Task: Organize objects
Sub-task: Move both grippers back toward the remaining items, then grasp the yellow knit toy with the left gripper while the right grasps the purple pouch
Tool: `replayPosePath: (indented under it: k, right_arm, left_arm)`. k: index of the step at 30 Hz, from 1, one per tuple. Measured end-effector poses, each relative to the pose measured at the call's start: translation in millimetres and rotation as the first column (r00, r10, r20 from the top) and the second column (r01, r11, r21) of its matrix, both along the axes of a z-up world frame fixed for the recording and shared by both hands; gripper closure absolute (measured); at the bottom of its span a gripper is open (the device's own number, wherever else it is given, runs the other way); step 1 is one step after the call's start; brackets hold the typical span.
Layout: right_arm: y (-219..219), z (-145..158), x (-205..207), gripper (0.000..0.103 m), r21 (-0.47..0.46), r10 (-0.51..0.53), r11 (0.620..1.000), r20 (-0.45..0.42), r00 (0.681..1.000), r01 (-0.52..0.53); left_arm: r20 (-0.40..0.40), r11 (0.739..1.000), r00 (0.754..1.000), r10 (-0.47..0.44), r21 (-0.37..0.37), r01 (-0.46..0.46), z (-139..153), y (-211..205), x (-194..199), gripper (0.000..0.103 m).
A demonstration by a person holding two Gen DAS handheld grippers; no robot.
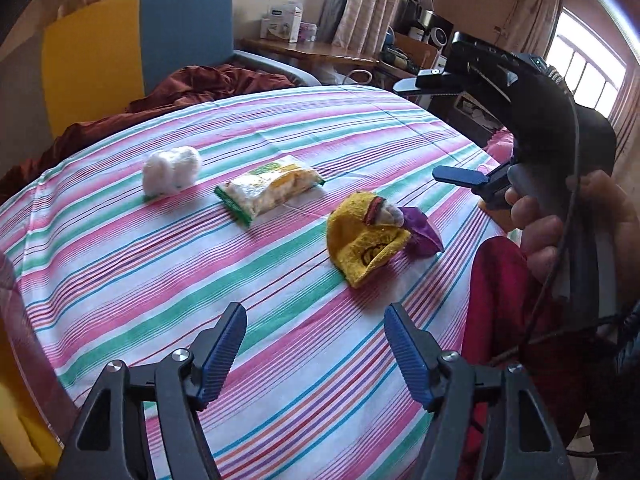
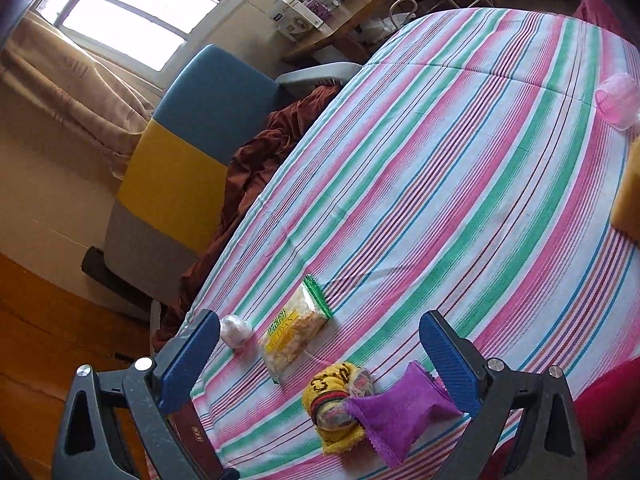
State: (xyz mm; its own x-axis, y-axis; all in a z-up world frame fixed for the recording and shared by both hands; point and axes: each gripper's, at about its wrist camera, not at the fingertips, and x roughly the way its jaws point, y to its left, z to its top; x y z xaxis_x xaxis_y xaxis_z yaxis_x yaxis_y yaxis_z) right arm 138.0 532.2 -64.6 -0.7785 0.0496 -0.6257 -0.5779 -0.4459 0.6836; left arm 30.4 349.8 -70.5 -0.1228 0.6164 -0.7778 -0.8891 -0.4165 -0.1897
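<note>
Left claw (image 1: 314,354) is being held apart, empty, over the near surface (image 1: 280,128) | right claw (image 2: 320,360) is being held apart above the purple pouch (image 2: 400,410), nothing clamped | pouch is lying beside the yellow sock bundle (image 1: 362,240), right of the snack packet (image 1: 268,188) | judged light, soft, crinkly; best taken across its puffed middle.

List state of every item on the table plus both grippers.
left gripper: open, empty, above cloth
right gripper: open, empty, raised
cotton ball: lying free
snack packet: sealed, flat
yellow sock bundle: rolled, touching pouch
purple pouch: lying flat against the bundle
pink cup: far edge, orientation unclear
</note>
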Motion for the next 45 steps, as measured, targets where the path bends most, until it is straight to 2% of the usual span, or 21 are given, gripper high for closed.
replayPosePath:
  k: [9,15,16,17,18,21,26,32,37,40,42,45]
  right_arm:
    - [2,-2,0,0.002,-0.038,0.011,0.999,-0.041,0.999,-0.013]
    - [1,-3,-3,0.002,-0.047,0.033,0.998,-0.045,0.998,-0.035]
    - [1,-4,-4,0.002,-0.05,0.034,0.998,-0.044,0.998,-0.036]
    - [1,-4,-3,0.002,-0.052,0.034,0.998,-0.045,0.998,-0.036]
    - [1,-4,-3,0.002,-0.049,0.033,0.998,-0.044,0.998,-0.036]
    - [0,-4,-5,0.002,-0.04,0.042,0.998,-0.042,0.998,-0.044]
    - [-1,-5,-8,0.002,-0.038,0.056,0.998,-0.03,0.998,-0.057]
    - [-6,-9,-16,0.002,-0.026,0.085,0.996,0.036,0.996,-0.084]
    - [-10,-13,-23,0.002,-0.01,0.108,0.994,0.107,0.988,-0.108]
    - [-15,-14,-27,0.002,0.003,0.141,0.99,0.163,0.976,-0.143]
    - [-18,-13,-30,0.002,-0.011,0.201,0.979,0.185,0.962,-0.203]
    - [-23,-5,-33,0.002,0.004,0.282,0.956,0.267,0.921,-0.294]
  left_arm:
    - [-0.055,0.99,0.989,-0.138,0.022,0.139,-4,60,4,0.02]
    - [-0.066,0.98,0.978,-0.197,0.016,0.198,-17,103,2,0.019]
    - [-0.043,0.98,0.98,-0.194,0.027,0.195,-20,108,0,0.021]
    - [-0.014,0.981,0.982,-0.189,0.036,0.19,-23,110,-3,0.044]
    - [0.004,0.985,0.985,-0.171,0.03,0.171,-26,110,-5,0.059]
    - [0.054,0.988,0.988,-0.143,0.06,0.14,-31,97,-10,0.062]
    - [0.068,0.997,0.996,-0.06,0.057,0.057,-28,53,-14,0.063]
    - [-0.001,0.999,1.0,0.009,0.032,-0.009,-21,-9,-2,0.065]
    - [-0.001,0.999,0.999,0.044,0.027,-0.044,-20,-40,8,0.066]
    - [-0.018,0.999,0.999,0.048,0.022,-0.048,-19,-50,11,0.066]
    - [-0.022,0.999,0.999,0.048,0.025,-0.047,-19,-58,13,0.066]
    - [-0.005,0.998,0.998,0.06,0.036,-0.06,-21,-67,12,0.066]
